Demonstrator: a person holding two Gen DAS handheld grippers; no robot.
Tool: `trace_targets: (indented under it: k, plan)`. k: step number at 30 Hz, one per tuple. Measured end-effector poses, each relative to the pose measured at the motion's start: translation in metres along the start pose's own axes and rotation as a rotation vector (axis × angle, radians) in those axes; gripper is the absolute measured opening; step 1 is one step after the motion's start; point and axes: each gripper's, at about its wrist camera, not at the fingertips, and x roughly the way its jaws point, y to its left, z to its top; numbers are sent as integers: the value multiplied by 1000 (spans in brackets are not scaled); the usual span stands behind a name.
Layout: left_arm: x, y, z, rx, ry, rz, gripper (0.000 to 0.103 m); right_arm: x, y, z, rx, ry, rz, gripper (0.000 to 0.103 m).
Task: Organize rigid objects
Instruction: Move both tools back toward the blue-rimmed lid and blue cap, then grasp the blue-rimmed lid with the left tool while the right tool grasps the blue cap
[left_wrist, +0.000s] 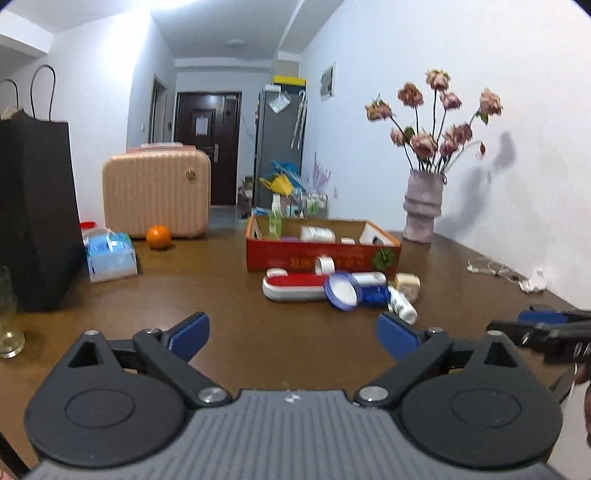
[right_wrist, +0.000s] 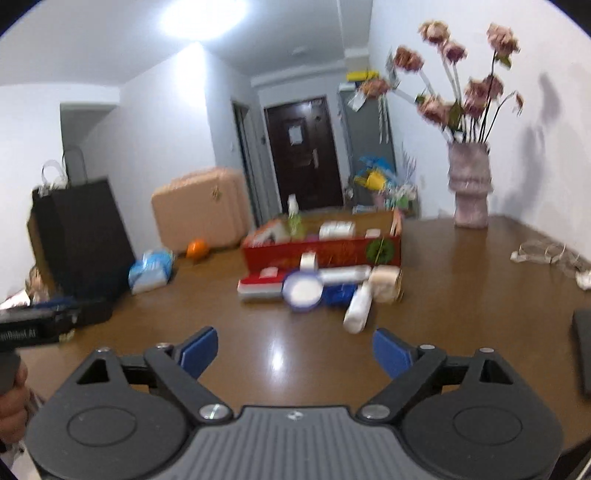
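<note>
A red cardboard box (left_wrist: 323, 256) (right_wrist: 332, 251) stands mid-table with bottles and jars inside. In front of it lies a cluster: a red-and-white case (left_wrist: 293, 286) (right_wrist: 258, 284), a round blue jar (left_wrist: 342, 290) (right_wrist: 301, 290), a blue packet (left_wrist: 375, 295), a white tube (left_wrist: 369, 277), a white bottle (left_wrist: 402, 304) (right_wrist: 357, 308), a beige box (left_wrist: 408, 284) (right_wrist: 386, 282) and a tape roll (left_wrist: 325, 265). My left gripper (left_wrist: 293, 334) is open and empty, short of the cluster. My right gripper (right_wrist: 295, 349) is open and empty, just short of the white bottle.
On the brown table (left_wrist: 229, 280): a black paper bag (left_wrist: 35, 206), a tissue pack (left_wrist: 110, 254), an orange (left_wrist: 159, 237), a pink suitcase (left_wrist: 157, 192), a vase of dried flowers (left_wrist: 423, 206), a white cable (left_wrist: 498, 271) and a glass (left_wrist: 9, 325) at left.
</note>
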Motion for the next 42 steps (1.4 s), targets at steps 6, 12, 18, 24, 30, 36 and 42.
trace_targets:
  k: [6,12,18,24,30,36,42]
  plan:
    - [19,-11,-7,8,46,-8,99,20,3,-10,-20,-1,-59,88]
    - [70,-17,-6,13,112,-8,81,60,-19,-3,5,56,-65,70]
    - [158,-32,10,23,166,-50,67,114,-35,21,-54,78,-65,57]
    - [249,-55,23,105,222,-38,24,190,-50,51,-112,115,-56,35]
    - [295,-62,21,168,275,-34,4,255,-52,64,-214,167,-80,25]
    - [291,-67,11,275,235,-46,3,284,-48,55,-292,200,-147,7]
    - [246,-35,8,248,267,-97,3,252,-28,51,-312,194,-75,6]
